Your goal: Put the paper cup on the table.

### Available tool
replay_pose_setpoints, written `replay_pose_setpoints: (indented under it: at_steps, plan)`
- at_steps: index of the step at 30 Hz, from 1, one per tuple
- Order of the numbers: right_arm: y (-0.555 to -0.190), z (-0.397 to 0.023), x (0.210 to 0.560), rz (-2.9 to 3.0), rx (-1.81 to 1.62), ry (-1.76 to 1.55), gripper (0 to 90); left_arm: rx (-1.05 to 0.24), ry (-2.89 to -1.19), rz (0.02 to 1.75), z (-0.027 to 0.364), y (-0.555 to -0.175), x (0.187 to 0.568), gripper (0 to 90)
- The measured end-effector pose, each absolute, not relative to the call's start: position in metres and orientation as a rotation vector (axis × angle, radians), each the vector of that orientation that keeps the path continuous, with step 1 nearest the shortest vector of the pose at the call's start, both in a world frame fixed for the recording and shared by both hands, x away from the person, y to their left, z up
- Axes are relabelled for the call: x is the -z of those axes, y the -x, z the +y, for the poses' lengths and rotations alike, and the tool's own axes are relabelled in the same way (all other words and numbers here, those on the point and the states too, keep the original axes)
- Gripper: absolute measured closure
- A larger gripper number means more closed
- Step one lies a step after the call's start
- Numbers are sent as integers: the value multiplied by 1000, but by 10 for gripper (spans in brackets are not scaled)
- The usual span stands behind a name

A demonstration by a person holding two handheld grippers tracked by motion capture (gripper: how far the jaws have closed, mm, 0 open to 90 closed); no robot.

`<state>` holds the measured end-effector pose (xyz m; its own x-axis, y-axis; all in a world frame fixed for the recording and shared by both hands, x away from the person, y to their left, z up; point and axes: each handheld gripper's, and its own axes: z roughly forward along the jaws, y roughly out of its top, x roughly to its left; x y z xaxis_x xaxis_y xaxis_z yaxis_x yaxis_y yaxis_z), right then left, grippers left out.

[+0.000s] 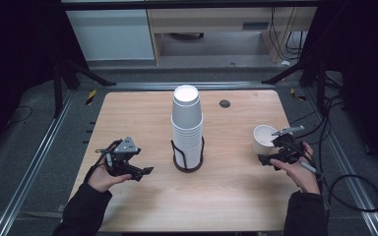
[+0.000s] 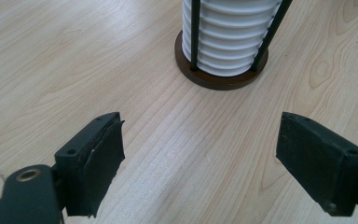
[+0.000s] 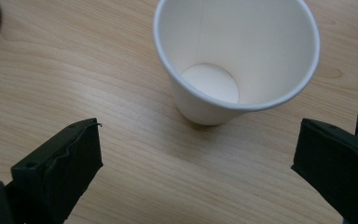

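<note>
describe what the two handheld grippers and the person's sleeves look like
Both grippers are black. The left gripper carries a grey three-cornered plate on top; the right gripper has a grey plate too and trails a black cable. Each has two blocky black jaws faced with dark pads. The sleeves are dark.

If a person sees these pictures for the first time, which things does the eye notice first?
First, the tall stack of white paper cups in a dark wire holder at the middle of the wooden table. Next, the single upright paper cup near the right edge, empty inside, just ahead of the open right gripper. The left gripper, also open, points toward the stack.
</note>
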<state>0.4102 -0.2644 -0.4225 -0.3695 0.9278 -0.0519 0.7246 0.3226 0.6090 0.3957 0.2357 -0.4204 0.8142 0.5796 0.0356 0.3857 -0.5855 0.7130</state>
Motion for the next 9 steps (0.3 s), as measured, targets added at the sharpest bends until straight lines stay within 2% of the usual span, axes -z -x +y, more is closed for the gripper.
replay_pose_setpoints:
  at_steps: [9]
  plan:
    - [-373, -255, 429, 1997, -972, -1373, 12, -365, -2243, 729, 239, -395, 420, 131]
